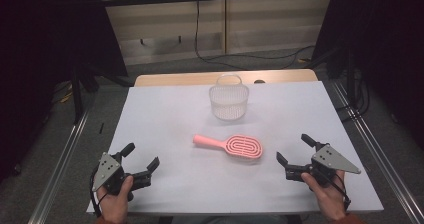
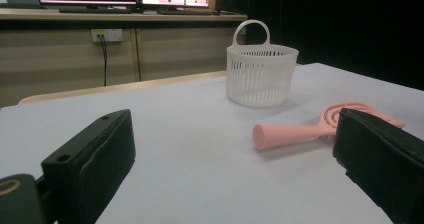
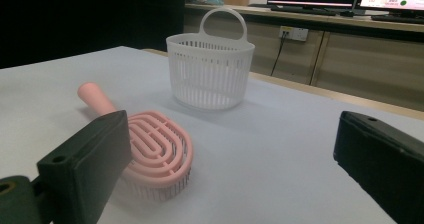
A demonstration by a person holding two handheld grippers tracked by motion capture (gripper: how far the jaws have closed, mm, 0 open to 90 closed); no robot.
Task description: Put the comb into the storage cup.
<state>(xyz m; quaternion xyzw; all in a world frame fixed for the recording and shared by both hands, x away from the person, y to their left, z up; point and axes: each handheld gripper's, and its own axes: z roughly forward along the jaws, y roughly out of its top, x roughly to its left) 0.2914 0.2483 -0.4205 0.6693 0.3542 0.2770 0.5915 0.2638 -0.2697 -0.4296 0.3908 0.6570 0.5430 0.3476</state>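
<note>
On the table: my pink hairbrush (image 1: 236, 146) lay flat mid-table, its handle toward my left.
Behind it: a white slotted basket (image 1: 229, 100) stood upright, well apart from the brush.
Left tongs (image 1: 140, 160): spread wide, gripping nothing, near the front edge.
Right tongs (image 1: 294, 149): also spread, gripping nothing, just beside the brush's head.

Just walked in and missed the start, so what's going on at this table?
A person sits at the table with a two-jaw gripper in each hand. The left gripper and the right gripper both rest near the front edge, jaws open, holding nothing. Between them lies a pink hairbrush, flat on the sheet, handle toward the left gripper. A white slatted basket stands upright farther back. Nothing has been picked up yet.
</note>
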